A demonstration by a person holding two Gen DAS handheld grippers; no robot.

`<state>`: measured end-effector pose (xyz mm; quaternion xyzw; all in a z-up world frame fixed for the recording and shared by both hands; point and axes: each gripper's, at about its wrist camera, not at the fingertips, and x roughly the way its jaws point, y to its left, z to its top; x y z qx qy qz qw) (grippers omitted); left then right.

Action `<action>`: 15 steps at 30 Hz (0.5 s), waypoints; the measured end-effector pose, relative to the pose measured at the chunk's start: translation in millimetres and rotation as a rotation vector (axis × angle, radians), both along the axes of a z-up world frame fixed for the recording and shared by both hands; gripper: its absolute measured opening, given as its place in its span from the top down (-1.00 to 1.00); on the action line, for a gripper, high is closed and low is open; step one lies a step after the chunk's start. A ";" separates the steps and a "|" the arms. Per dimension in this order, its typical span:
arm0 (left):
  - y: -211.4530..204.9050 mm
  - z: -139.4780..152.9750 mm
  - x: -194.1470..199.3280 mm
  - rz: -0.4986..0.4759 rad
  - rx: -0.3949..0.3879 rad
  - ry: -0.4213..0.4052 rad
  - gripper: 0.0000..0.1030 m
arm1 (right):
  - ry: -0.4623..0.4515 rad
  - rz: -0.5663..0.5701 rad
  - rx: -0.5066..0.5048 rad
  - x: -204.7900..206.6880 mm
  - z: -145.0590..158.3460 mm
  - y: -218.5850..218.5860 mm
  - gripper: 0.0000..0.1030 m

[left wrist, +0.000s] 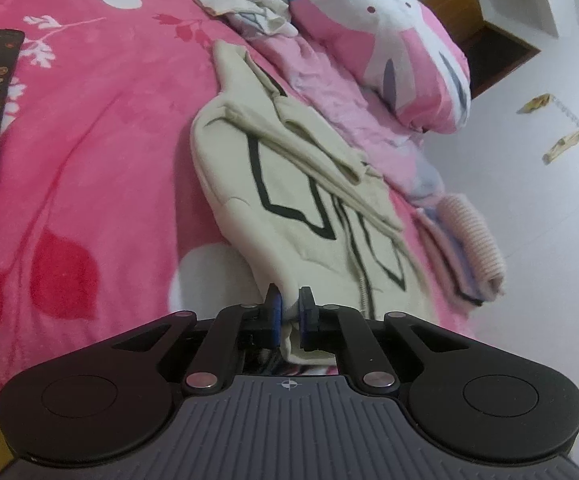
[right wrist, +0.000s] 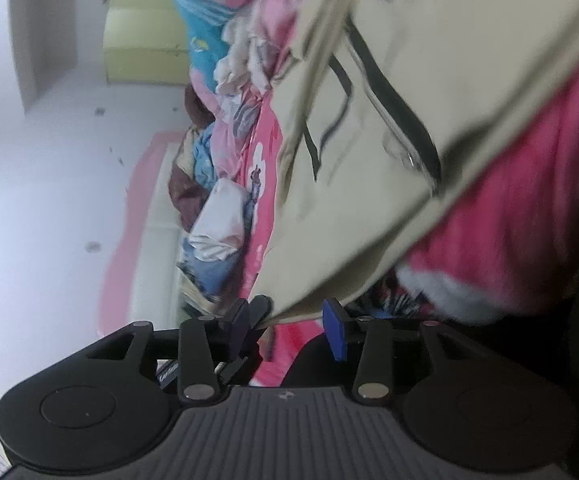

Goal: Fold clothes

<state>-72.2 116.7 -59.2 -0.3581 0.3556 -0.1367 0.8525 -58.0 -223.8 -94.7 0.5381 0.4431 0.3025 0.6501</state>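
Left claw [left wrist: 289, 306], in its wrist view, is clamped on the near hem of the cream zip jacket [left wrist: 289, 184], which lies part-folded on the pink bed cover [left wrist: 89, 120], sleeves laid across the body. Right claw [right wrist: 289, 320], in its own view, stands partly open with the jacket's lower edge [right wrist: 301, 308] between the jaws, not visibly pinched. Judged soft, light and limp: it will sag, so hold hem corners, clear of the zip [right wrist: 401, 148].

Cream jacket [left wrist: 289, 184] with black diamond lines, pink floral blanket [left wrist: 109, 140]
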 end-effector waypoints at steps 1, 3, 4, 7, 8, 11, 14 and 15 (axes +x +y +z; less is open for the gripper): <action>0.2 0.7 0.7 -0.001 -0.007 0.001 0.89 | 0.022 -0.004 0.031 1.2 -7.0 3.6 0.10; 0.8 2.1 1.9 -0.003 -0.022 0.003 0.89 | 0.070 -0.017 0.078 2.8 -20.7 10.3 -0.18; 1.6 2.2 1.6 -0.004 -0.034 0.002 0.89 | 0.097 -0.028 0.092 3.4 -27.8 14.0 -0.33; 5.2 1.6 0.7 -0.007 -0.065 0.000 0.89 | 0.135 -0.060 0.120 5.3 -43.0 22.2 -0.34; 6.4 0.8 1.0 -0.009 -0.073 0.000 0.89 | 0.140 -0.071 0.126 6.6 -46.3 23.7 -0.35; 8.6 -1.9 1.6 -0.014 -0.093 0.003 0.89 | 0.144 -0.106 0.149 9.3 -51.7 25.6 -0.35; 11.4 -3.4 0.3 -0.018 -0.111 0.002 0.89 | 0.130 -0.128 0.193 9.9 -54.1 27.5 -0.30; 12.2 -3.9 0.0 -0.019 -0.118 0.001 0.89 | 0.127 -0.131 0.209 10.0 -55.3 28.8 -0.28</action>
